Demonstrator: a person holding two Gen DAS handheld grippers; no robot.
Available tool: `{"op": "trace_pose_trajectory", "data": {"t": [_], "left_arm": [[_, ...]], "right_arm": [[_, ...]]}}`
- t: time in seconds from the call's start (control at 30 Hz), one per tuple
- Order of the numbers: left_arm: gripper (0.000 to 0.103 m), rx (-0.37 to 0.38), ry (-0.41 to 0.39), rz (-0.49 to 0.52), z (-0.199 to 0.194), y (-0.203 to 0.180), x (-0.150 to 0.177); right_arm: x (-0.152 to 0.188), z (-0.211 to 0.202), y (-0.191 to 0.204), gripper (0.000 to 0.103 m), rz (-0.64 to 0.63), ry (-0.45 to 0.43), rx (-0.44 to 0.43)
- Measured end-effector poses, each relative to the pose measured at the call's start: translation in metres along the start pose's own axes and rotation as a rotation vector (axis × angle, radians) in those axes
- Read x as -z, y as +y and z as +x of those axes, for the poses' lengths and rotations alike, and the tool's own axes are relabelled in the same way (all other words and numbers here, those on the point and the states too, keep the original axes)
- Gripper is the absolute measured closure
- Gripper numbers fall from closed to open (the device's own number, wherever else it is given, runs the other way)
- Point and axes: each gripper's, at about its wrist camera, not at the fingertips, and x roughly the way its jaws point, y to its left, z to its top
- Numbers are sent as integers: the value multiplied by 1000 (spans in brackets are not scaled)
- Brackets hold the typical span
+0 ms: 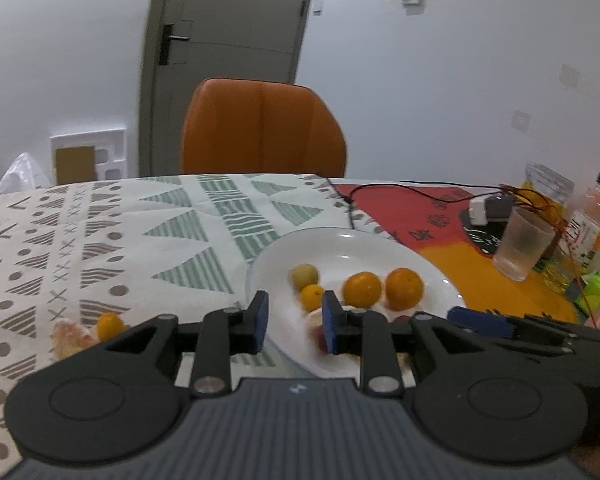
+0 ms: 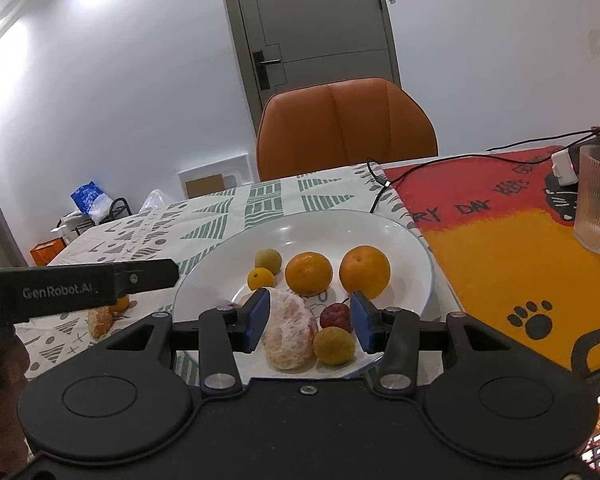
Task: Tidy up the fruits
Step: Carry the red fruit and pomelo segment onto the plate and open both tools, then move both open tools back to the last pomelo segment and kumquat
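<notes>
Right wrist view: we see the patterned tablecloth (image 2: 220, 220) under the white plate (image 2: 412, 240). On the plate, two oranges (image 2: 365, 271) sit at 12 o'clock, and a peeled citrus (image 2: 290, 332) lies at 6 between the spread fingers of our right gripper (image 2: 310, 322), which grips nothing. Our left gripper (image 1: 295, 322) also stands apart and empty. At the plate's 9 o'clock, a small orange fruit (image 1: 109, 326) and what may be another peeled piece (image 1: 70, 336), blurred, lie on the cloth.

Orange chair (image 2: 346, 128), ribbed glass (image 2: 598, 198)
</notes>
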Motion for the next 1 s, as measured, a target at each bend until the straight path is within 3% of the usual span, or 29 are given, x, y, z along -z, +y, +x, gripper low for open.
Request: {"op": "trace_pose_trajectory", "data": {"t": [0.07, 0.2, 0.5, 1.0], "left_arm": [[68, -23, -2, -13, -2, 7, -1], [41, -87, -25, -27, -12, 22, 0], [22, -183, -67, -41, -38, 57, -4], [17, -298, -93, -126, -64, 110, 1]], "right_arm": [[1, 2, 0, 57, 5, 3, -6], [0, 3, 5, 54, 10, -2, -22], [-1, 6, 22, 41, -3, -8, -68], [-6, 5, 52, 2, -33, -38, -129]]}}
